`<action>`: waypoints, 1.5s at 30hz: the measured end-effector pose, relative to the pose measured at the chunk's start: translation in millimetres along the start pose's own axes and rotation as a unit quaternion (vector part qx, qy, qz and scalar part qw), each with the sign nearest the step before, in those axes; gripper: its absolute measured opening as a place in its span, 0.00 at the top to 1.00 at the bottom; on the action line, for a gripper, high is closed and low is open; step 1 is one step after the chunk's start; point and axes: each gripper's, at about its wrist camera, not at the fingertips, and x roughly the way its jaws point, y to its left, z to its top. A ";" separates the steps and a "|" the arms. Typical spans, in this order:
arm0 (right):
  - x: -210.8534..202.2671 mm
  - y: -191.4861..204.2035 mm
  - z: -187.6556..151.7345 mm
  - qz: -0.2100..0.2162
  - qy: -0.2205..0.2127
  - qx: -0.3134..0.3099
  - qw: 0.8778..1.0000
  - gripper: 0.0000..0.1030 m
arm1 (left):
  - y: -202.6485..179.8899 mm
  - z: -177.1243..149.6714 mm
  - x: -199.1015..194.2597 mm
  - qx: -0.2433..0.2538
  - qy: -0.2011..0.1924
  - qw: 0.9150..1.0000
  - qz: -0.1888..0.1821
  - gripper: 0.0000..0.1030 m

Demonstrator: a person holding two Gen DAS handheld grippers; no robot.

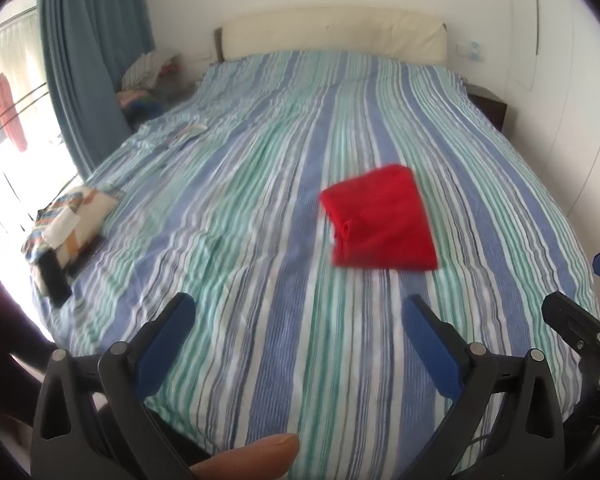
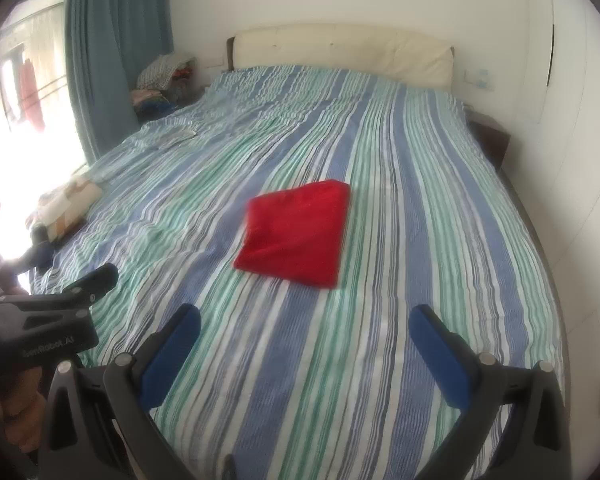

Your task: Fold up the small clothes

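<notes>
Lying folded into a compact, roughly square packet, the red garment (image 1: pixel 380 220) is seen right of centre in the left wrist view and near the middle of the right wrist view, resting on the striped bed cover (image 1: pixel 260 200) well apart from both claws. The left claw (image 1: pixel 298 312) is held wide apart with nothing between its blue pads, low in the frame and short of the garment; the right claw (image 2: pixel 306 324) is likewise spread wide and empty at the bottom of its own frame. Both are kept clear of the cloth, probably because the fold is judged finished and no further grip is wanted. A layered edge is suggested at the packet's left side, though motion blur makes the number of layers uncertain. A pile of patterned items (image 1: pixel 70 216) is seen at the left edge of the bed, apparently set aside so the middle stays free for folding. A cream headboard (image 1: pixel 334 34) is seen at the top centre, and a blue curtain (image 1: pixel 88 60) in the upper left.
</notes>
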 end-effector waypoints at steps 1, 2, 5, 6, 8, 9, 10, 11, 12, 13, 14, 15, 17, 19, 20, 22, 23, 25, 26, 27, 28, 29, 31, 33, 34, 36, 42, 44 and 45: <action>-1.3 0.9 0.7 0.007 0.000 0.000 1.000 0.01 | -0.6 0.1 -0.5 0.001 0.000 1.000 0.002 0.00; -2.0 1.9 1.2 0.012 0.000 0.000 1.000 0.01 | -0.9 0.1 -1.1 0.003 -0.001 1.000 0.003 0.00; -2.1 6.6 1.6 0.002 -0.001 -0.008 1.000 0.01 | -2.1 0.1 -2.3 0.006 0.000 1.000 0.005 0.00; -2.2 7.7 1.6 -0.002 -0.001 -0.012 1.000 0.01 | -2.3 0.1 -3.0 0.006 0.000 1.000 0.005 0.00; -2.7 8.3 1.1 -0.002 -0.002 -0.012 1.000 0.01 | -2.2 -0.1 -3.9 0.006 -0.001 1.000 0.006 0.00; -3.1 8.2 1.0 -0.001 -0.002 -0.011 1.000 0.01 | -2.1 0.0 -4.8 0.006 -0.003 1.000 0.007 0.00; -3.8 7.9 1.1 0.001 -0.002 -0.010 1.000 0.01 | -1.9 0.2 -5.9 0.006 -0.004 1.000 0.007 0.00; -4.7 7.6 1.0 0.002 -0.003 -0.009 1.000 0.01 | -1.9 0.5 -6.8 0.006 -0.005 1.000 0.007 0.00; -5.4 7.3 1.1 0.003 -0.004 -0.008 1.000 0.01 | -1.6 0.9 -8.0 0.005 -0.007 1.000 0.007 0.00; -6.4 7.1 1.2 0.004 -0.005 -0.007 1.000 0.01 | -2.3 1.1 -8.7 0.005 -0.009 1.000 0.007 0.00; -7.3 6.9 1.5 0.005 -0.006 -0.007 1.000 0.01 | -2.5 1.6 -10.1 0.004 -0.010 1.000 0.007 0.00; -8.4 6.3 1.8 0.006 -0.008 -0.005 1.000 0.01 | -2.7 2.1 -10.9 0.002 -0.012 1.000 0.008 0.00; -9.6 6.1 2.6 0.006 -0.011 -0.004 1.000 0.01 | -2.1 2.1 -12.3 -0.006 -0.014 1.000 0.012 0.00; -10.3 6.6 3.0 0.003 -0.013 -0.009 1.000 0.01 | -0.6 2.4 -13.3 -0.014 -0.017 1.000 -0.003 0.00; -10.5 7.2 2.6 -0.001 -0.013 -0.013 1.000 0.01 | 0.0 2.4 -14.0 -0.017 -0.018 1.000 -0.011 0.00; -9.6 9.2 2.0 -0.011 -0.011 -0.027 1.000 0.01 | 0.5 3.0 -14.7 -0.020 -0.021 0.999 -0.017 0.00; -9.6 9.7 1.6 -0.016 -0.009 -0.032 0.999 0.01 | 0.5 3.0 -15.1 -0.021 -0.023 0.999 -0.019 0.00; -9.9 8.9 0.7 -0.021 -0.007 -0.031 0.999 0.01 | 0.2 2.8 -15.6 -0.019 -0.026 0.999 -0.021 0.00; -9.8 7.6 1.0 -0.020 -0.005 -0.028 0.999 0.01 | -0.1 2.7 -16.1 -0.019 -0.027 0.999 -0.020 0.00; -9.9 6.4 0.8 -0.018 -0.005 -0.025 1.000 0.01 | -0.3 2.4 -16.2 -0.017 -0.027 0.999 -0.019 0.00; -10.2 5.0 0.5 -0.019 -0.005 -0.022 1.000 0.01 | -1.3 2.4 -16.3 -0.014 -0.026 0.999 -0.017 0.00; -10.1 4.0 0.8 -0.021 -0.005 -0.020 1.000 0.01 | -2.1 2.3 -16.4 -0.012 -0.025 1.000 -0.016 0.00; -9.5 2.4 0.7 -0.028 -0.005 -0.019 0.999 0.01 | -3.4 2.6 -16.7 -0.008 -0.022 1.000 -0.015 0.00; -9.5 1.8 0.7 -0.033 -0.005 -0.020 0.999 0.01 | -4.5 2.8 -17.3 -0.006 -0.020 1.000 -0.017 0.00; -9.5 2.0 1.1 -0.033 -0.006 -0.021 0.999 0.01 | -5.4 2.9 -17.8 -0.004 -0.019 1.000 -0.015 0.00; -10.7 2.5 1.3 -0.034 -0.008 -0.021 0.999 0.01 | -6.8 2.7 -18.2 0.002 -0.018 1.000 -0.009 0.00; -15.4 5.7 1.2 -0.030 -0.012 -0.020 0.999 0.01 | -7.3 2.4 -19.1 0.012 -0.019 1.000 0.006 0.00; -16.2 7.0 1.4 -0.025 -0.011 -0.020 0.999 0.01 | -7.7 2.2 -19.2 0.017 -0.023 0.999 0.018 0.00; -16.6 7.7 1.6 -0.023 -0.011 -0.021 0.999 0.01 | -7.6 2.2 -19.3 0.019 -0.025 0.999 0.021 0.00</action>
